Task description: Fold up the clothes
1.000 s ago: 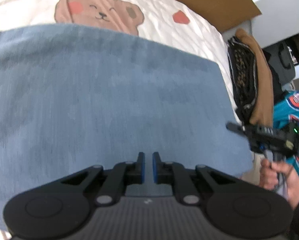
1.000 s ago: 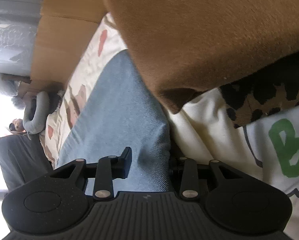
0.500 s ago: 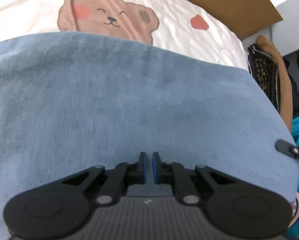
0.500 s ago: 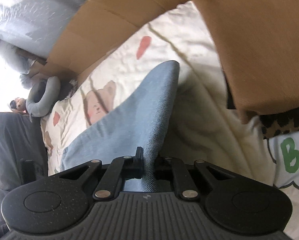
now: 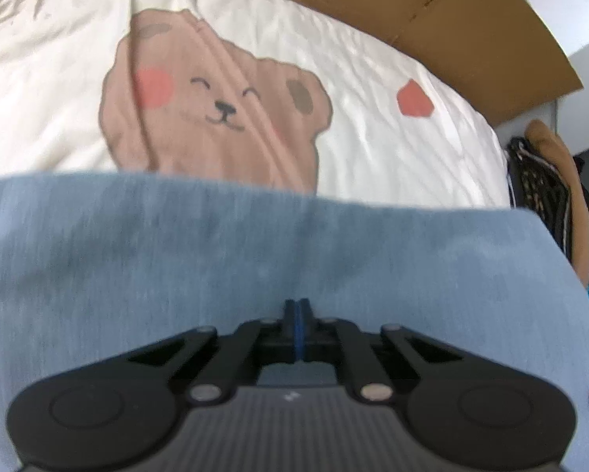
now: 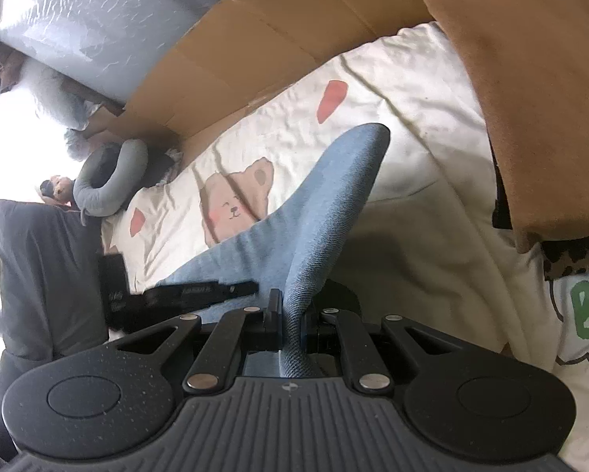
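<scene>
Two tools are in your hands, and both are closed. Your left tool (image 5: 296, 308) has its blue pads pressed flat together with no gap; the blue garment (image 5: 255, 259) spreads wide just beyond its tips, but whether any cloth is caught between them cannot be told. Your right tool (image 6: 292, 314) is clamped on a ridge of the same blue garment (image 6: 325, 212), and the denim-like cloth rises from the jaws toward 1 o'clock, lifted off the bed. At 9 o'clock from that tool, the left one shows as a dark bar lying against the cloth.

Beyond the garment lies the cream bed cover (image 5: 373, 149), with a brown bear print (image 5: 211, 110) at 11 o'clock in the left wrist view and a red heart at 1 o'clock. Brown cardboard (image 6: 255, 47) runs along the bed's far edge. A tan garment (image 6: 538, 90) hangs at 2 o'clock in the right wrist view.
</scene>
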Motion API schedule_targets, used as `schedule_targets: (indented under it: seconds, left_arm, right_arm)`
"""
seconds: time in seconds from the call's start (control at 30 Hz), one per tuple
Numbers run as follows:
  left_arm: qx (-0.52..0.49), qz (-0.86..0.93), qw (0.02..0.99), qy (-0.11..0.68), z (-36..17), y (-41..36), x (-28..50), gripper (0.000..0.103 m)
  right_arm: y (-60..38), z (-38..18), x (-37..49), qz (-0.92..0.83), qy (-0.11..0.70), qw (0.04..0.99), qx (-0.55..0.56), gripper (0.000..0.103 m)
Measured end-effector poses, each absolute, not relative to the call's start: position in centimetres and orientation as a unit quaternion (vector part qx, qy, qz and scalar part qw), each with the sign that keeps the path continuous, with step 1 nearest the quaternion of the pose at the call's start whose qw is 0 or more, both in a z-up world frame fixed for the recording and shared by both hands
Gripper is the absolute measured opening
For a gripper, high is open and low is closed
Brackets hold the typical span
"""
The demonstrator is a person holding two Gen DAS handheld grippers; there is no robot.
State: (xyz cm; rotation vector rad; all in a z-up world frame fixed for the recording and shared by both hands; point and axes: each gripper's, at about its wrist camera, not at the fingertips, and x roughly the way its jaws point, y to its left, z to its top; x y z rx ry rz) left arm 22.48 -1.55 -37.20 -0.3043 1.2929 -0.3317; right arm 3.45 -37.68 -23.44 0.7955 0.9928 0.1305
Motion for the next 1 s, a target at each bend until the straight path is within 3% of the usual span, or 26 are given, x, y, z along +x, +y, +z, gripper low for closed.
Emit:
schedule_targets:
  seconds: [0.43,1.0]
  left_arm:
    - [-0.153,-0.147,0.785,0.582,-36.7,-2.2,26.6,0.003]
    - [-0.146,-0.168,0.749,0.624,-37.1,-0.5,15.7,0.002]
  right_arm:
    - [-37.0,-22.8,3.7,0.071,0.464,0.804,0.365,0.006]
    - [-35.1,-20.0,5.2,0.096,0.466,0.812,0.338,0.006]
